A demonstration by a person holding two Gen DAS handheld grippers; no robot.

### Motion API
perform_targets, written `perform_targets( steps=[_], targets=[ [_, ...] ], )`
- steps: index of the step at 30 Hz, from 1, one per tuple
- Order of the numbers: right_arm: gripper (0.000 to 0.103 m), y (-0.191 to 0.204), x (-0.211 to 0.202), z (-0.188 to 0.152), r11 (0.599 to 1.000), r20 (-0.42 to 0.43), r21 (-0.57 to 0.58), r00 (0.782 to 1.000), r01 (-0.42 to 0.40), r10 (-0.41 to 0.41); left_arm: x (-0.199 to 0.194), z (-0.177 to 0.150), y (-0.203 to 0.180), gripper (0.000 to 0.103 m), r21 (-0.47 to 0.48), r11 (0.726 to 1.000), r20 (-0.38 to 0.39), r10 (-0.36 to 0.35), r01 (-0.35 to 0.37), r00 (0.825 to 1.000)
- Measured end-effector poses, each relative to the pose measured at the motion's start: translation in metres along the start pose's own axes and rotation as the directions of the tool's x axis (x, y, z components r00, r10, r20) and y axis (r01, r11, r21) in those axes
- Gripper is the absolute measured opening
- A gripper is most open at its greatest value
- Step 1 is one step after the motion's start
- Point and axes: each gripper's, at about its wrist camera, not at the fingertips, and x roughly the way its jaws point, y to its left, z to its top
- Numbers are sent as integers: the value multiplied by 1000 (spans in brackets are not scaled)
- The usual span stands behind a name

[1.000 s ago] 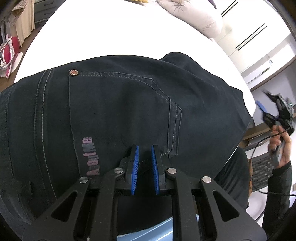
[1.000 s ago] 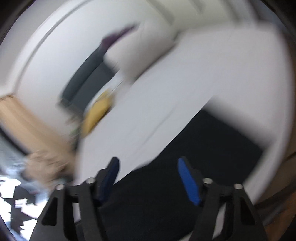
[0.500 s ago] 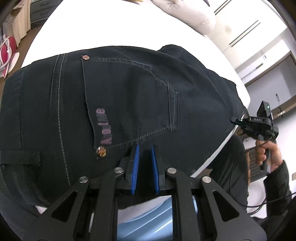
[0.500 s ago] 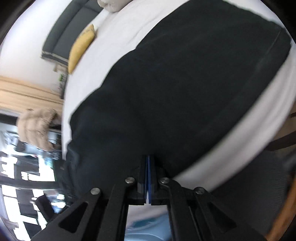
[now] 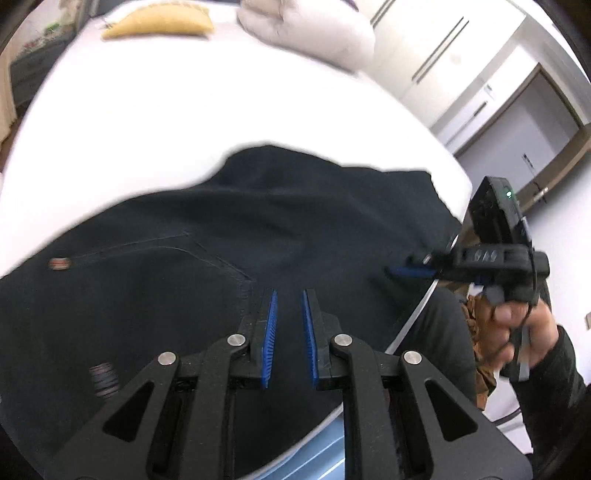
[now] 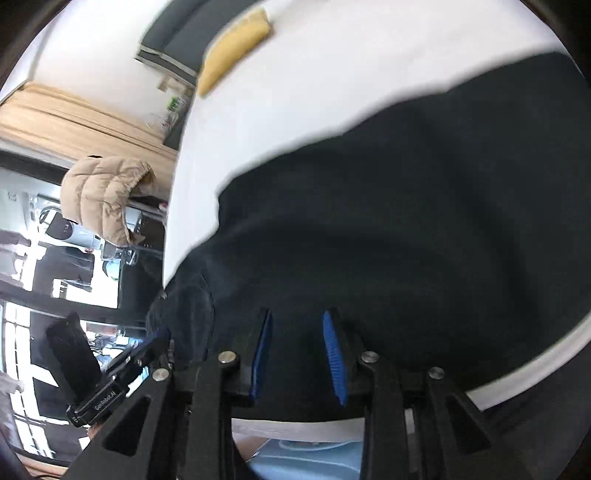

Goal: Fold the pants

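Yellow cushion: upper left of the left wrist view, on the white bed.
Pants: dark, spread across mid-frame (pocket stitching blurred).
My left gripper: narrow gap over the cloth, nothing pinched.
My right gripper: jaws opening above the pants, empty.

Matt dark denim pants with pale stitching, smooth white sheet, ribbed blue claw pads
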Motion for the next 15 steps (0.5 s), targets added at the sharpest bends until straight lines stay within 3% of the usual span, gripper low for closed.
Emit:
perform_targets(
  steps=[4,9,12,14,15],
  targets=[
    [25,-20,2,-21,999,-3,32,1000,-3,3,32,-23,3,13,-13,1000,-117,2,-3,993],
    [14,-43,-33,-38,995,-3,45,996,86,-86,15,-56,20,13,-90,993,-116,-81,71,990],
    [19,-35,-51,-30,988,27,33,988,152,-153,3,-60,25,13,-99,994,-125,-61,49,990],
    [19,-21,-62,-15,995,66,11,993,97,-98,-5,-45,22,13,-70,997,-92,-25,18,995],
    [19,-8,-61,-2,999,76,-10,997,33,-33,-10,-36,22,13,-56,998,-66,-16,12,998]
  ],
)
